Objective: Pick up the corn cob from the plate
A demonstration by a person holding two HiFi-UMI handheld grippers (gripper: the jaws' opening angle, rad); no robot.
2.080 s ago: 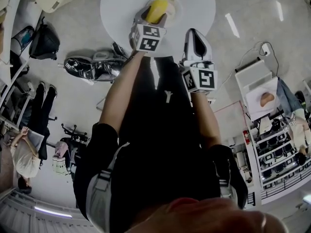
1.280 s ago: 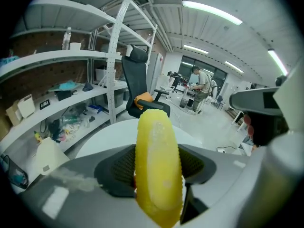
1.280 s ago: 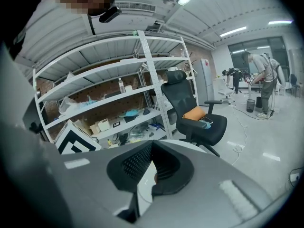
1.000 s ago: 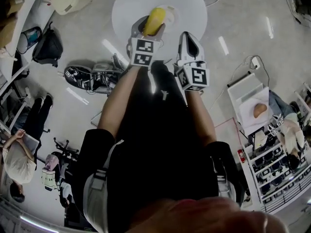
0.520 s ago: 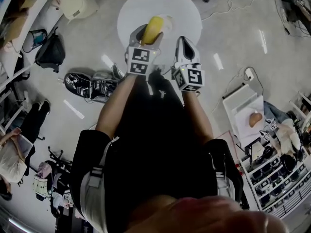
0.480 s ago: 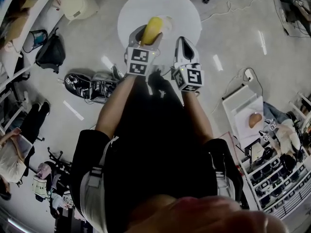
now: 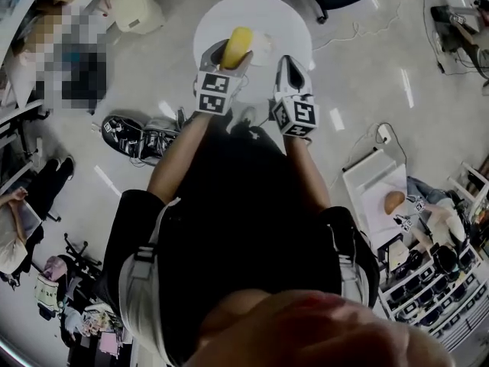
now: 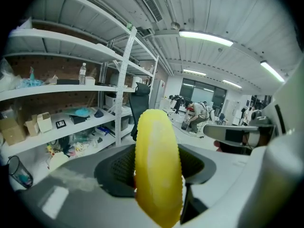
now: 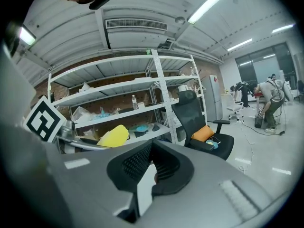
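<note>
Pinching the cob [image 7: 237, 44] in the left tongs [image 7: 227, 58], jaws wide around it, lifted clear of the plate [image 7: 263, 43] on the surface [image 7: 289, 15]. Holding the right tongs [image 7: 285, 63] shut, empty, alongside. Probably calling for a steady squeeze and a level wrist.

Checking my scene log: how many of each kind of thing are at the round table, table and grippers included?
corn cob: 1
plate: 1
table: 1
grippers: 2 (left gripper, right gripper)
Total: 5
</note>
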